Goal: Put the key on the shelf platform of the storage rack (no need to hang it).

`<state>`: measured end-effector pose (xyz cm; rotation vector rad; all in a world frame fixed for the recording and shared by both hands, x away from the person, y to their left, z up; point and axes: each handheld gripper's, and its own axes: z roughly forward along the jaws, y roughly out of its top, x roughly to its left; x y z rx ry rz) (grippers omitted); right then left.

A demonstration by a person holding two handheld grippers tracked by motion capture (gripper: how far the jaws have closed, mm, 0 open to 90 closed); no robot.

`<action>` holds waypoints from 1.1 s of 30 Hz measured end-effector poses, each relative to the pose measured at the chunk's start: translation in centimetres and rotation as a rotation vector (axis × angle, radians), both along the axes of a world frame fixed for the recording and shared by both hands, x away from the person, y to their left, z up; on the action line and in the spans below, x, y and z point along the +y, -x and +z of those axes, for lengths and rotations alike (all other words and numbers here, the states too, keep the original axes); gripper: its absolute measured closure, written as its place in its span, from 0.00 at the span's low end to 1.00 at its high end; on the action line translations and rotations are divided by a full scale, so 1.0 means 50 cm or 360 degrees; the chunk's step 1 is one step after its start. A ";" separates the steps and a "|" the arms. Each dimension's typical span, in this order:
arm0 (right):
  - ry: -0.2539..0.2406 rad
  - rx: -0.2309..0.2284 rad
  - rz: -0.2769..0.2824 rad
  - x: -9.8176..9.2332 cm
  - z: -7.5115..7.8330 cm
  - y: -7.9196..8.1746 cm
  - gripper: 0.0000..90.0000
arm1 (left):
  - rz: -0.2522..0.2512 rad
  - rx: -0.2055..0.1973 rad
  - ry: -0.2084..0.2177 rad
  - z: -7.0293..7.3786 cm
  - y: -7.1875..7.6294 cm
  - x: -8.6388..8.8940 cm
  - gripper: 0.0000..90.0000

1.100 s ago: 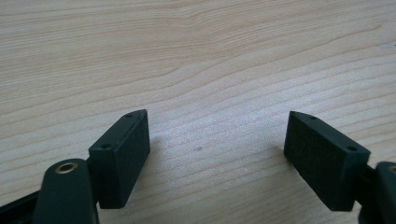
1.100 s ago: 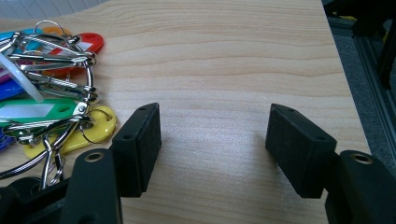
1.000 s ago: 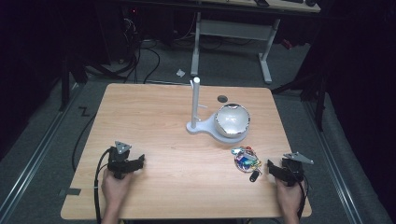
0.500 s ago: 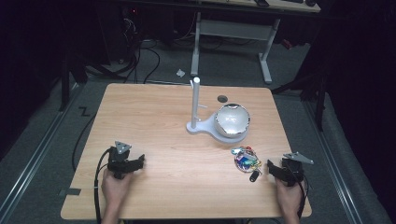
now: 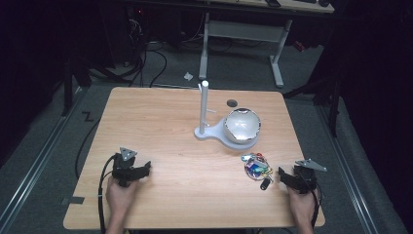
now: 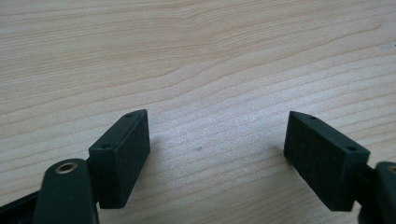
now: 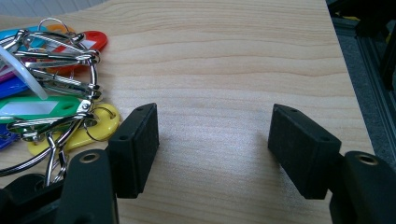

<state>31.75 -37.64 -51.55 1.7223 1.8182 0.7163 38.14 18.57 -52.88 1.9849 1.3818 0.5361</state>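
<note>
A bunch of coloured key tags on metal rings (image 5: pixel 256 167) lies on the wooden table (image 5: pixel 170 122) at the front right, with a small black fob (image 5: pixel 265 184) beside it. The same key tags (image 7: pixel 51 105) lie just left of my right gripper (image 7: pixel 212 144), whose jaws stand open over bare wood. In the high view that right gripper (image 5: pixel 287 176) rests near the table's right front edge, a little right of the tags. My left gripper (image 5: pixel 139 169) rests at the front left, and its left gripper view shows it (image 6: pixel 217 154) open with nothing between the jaws.
A white stand with an upright post (image 5: pixel 203 109) and a shiny metal bowl (image 5: pixel 241 125) sit at the table's middle right. A round cable hole (image 5: pixel 232 103) lies behind them. Beyond the table are desk legs and cables on a grey floor.
</note>
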 end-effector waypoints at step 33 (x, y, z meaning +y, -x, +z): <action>-0.0041 -0.0006 0.0022 0.002 0.016 0.013 0.42 | 0.0000 0.0000 0.0000 0.000 0.000 0.000 0.25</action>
